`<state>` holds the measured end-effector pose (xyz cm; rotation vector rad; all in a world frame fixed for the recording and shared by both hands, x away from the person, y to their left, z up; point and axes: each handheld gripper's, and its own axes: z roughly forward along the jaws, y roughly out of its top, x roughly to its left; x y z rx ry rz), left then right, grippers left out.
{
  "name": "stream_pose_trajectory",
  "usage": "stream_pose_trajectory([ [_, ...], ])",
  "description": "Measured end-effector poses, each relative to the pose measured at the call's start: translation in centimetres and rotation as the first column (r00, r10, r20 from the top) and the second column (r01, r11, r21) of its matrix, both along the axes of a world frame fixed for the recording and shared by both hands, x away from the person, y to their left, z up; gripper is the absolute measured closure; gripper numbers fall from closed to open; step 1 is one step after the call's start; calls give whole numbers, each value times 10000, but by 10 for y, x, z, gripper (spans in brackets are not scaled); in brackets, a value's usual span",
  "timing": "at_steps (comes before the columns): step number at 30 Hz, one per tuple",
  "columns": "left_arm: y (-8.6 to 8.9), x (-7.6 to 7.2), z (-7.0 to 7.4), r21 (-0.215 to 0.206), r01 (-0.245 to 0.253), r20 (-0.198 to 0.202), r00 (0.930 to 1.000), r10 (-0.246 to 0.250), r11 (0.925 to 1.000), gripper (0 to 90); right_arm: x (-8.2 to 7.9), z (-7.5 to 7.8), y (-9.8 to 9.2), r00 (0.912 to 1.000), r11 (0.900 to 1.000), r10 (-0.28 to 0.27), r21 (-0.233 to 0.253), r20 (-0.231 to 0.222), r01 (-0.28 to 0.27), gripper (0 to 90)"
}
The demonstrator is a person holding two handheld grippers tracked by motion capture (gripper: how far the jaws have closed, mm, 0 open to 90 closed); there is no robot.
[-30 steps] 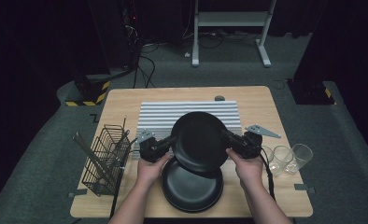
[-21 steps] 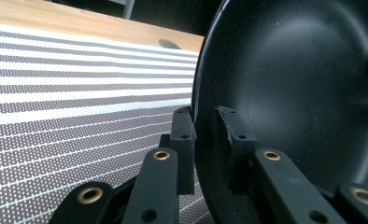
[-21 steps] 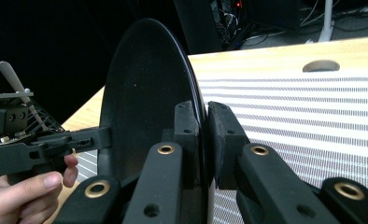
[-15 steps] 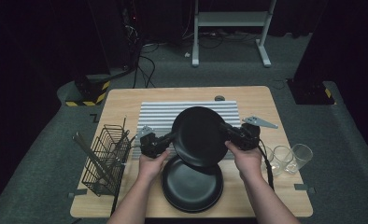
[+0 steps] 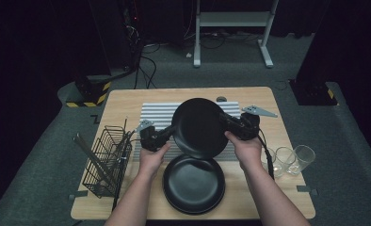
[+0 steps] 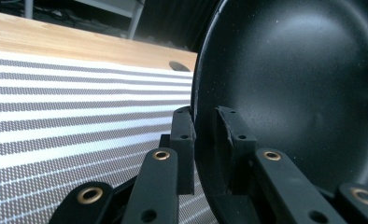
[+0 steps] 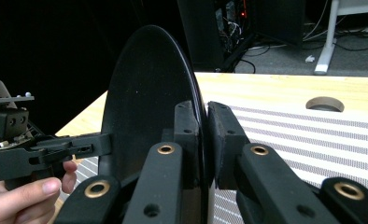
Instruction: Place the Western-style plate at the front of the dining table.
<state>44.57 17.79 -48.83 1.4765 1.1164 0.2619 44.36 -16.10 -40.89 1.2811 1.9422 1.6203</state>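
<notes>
Wire rack (image 5: 103,162) is seen at 9 o'clock of the table (image 5: 127,101), striped mat (image 5: 155,113) at centre, black plate stack (image 5: 194,184) at 6, glasses (image 5: 292,159) at 3. Lifted black plate (image 5: 200,127) is held tilted above the mat, clamped at its 9 o'clock rim by the left gripper (image 6: 203,140) and at its 3 o'clock rim by the right gripper (image 7: 204,140). Open mat is left towards 12.

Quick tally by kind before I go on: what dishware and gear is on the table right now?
Black plates: 2, held plate and plate on table
Clear glasses: 3
Wire rack: 1
Striped mat: 1
Total: 7
</notes>
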Motion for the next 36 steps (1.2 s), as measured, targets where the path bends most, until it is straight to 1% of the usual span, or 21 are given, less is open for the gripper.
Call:
stream_pose_trajectory([
  [5, 4, 6, -4, -137, -191, -33, 9998, 190, 9997, 779, 12, 2, 6, 9999, 9997, 161, -205, 32, -161, 827],
  [7, 5, 9, -3, -65, -224, -77, 9997, 224, 9997, 778, 17, 2, 8, 9997, 9995, 227, -236, -1, -227, 826],
  [9, 7, 13, -2, 10, -228, -20, 9997, 228, 9997, 778, 21, 2, 9, 9997, 9994, 252, -230, 6, -252, 826],
  [12, 8, 18, 1, 24, -318, 48, 9995, 318, 9995, 778, 27, 4, 10, 9996, 9995, 263, -160, 63, -262, 826],
  [13, 8, 19, 2, -9, -331, 9, 9995, 331, 9995, 779, 29, 4, 11, 9996, 9995, 277, -156, 97, -276, 826],
  [19, 11, 27, 0, 44, -413, -47, 9991, 413, 9991, 778, 37, 4, 15, 9994, 9993, 294, -239, 174, -290, 826],
  [21, 12, 29, -1, 53, -367, -120, 9993, 368, 9993, 778, 39, 3, 16, 9994, 9993, 296, -252, 166, -292, 825],
  [26, 13, 35, -8, 257, -360, -265, 9990, 367, 9990, 777, 44, -4, 19, 9996, 9990, 288, -330, 78, -285, 826],
  [29, 14, 38, -13, 250, -356, -418, 9985, 366, 9991, 777, 48, -8, 20, 9996, 9987, 278, -423, 34, -276, 826],
  [31, 14, 41, -16, 314, -372, -443, 9983, 386, 9988, 777, 49, -10, 21, 9997, 9986, 254, -469, -17, -255, 826],
  [33, 13, 42, -19, 227, -399, -523, 9978, 411, 9989, 776, 51, -12, 22, 9997, 9984, 236, -505, -47, -238, 826],
  [36, 14, 44, -23, 306, -422, -619, 9971, 440, 9986, 776, 54, -15, 24, 9997, 9983, 216, -542, -88, -220, 826],
])
